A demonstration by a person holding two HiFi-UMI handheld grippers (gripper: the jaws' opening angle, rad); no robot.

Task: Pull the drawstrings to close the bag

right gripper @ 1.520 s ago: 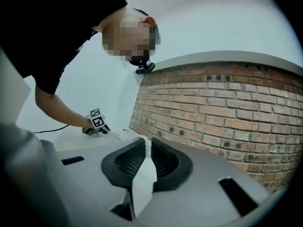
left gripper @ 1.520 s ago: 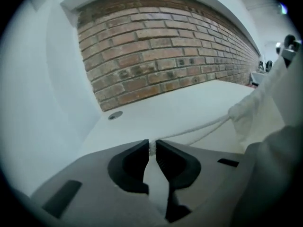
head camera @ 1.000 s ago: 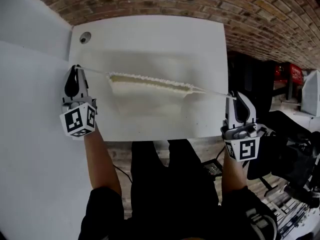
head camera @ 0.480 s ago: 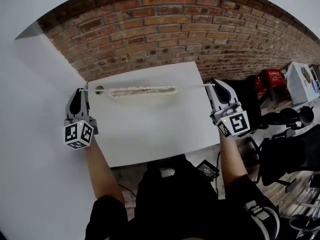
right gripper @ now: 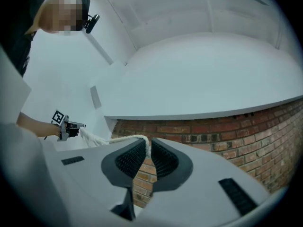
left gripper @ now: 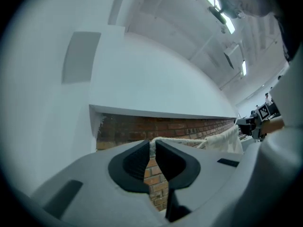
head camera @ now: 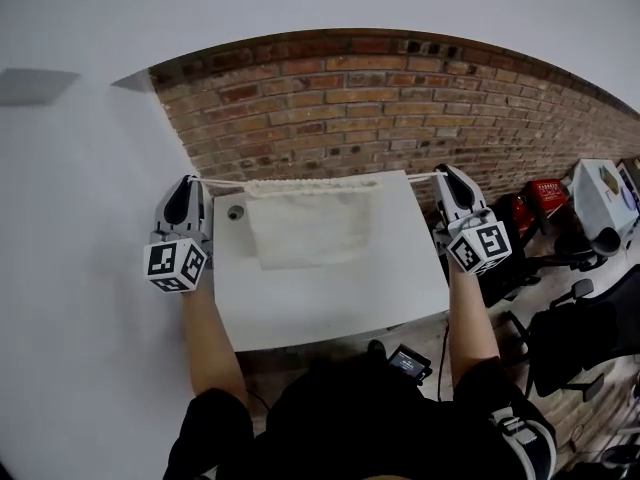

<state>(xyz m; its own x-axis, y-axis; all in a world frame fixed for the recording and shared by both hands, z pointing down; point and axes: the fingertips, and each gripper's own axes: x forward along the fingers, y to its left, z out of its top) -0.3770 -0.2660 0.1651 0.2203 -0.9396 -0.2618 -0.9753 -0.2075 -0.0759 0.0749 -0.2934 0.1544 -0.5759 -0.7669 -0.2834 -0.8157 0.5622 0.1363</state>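
Between near-closed jaws, the bag's [head camera: 310,230] drawstrings [head camera: 222,181]

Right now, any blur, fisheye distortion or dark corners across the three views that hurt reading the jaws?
Head view: sharp, evenly lit; fisheye bows the red brick wall; white fabric drawstring bag is low-contrast against the white table. Left gripper view: dark vignetted corners, left gripper in focus, shut on a white braided cord. Right gripper view: same vignette, right gripper crisp on the other cord.
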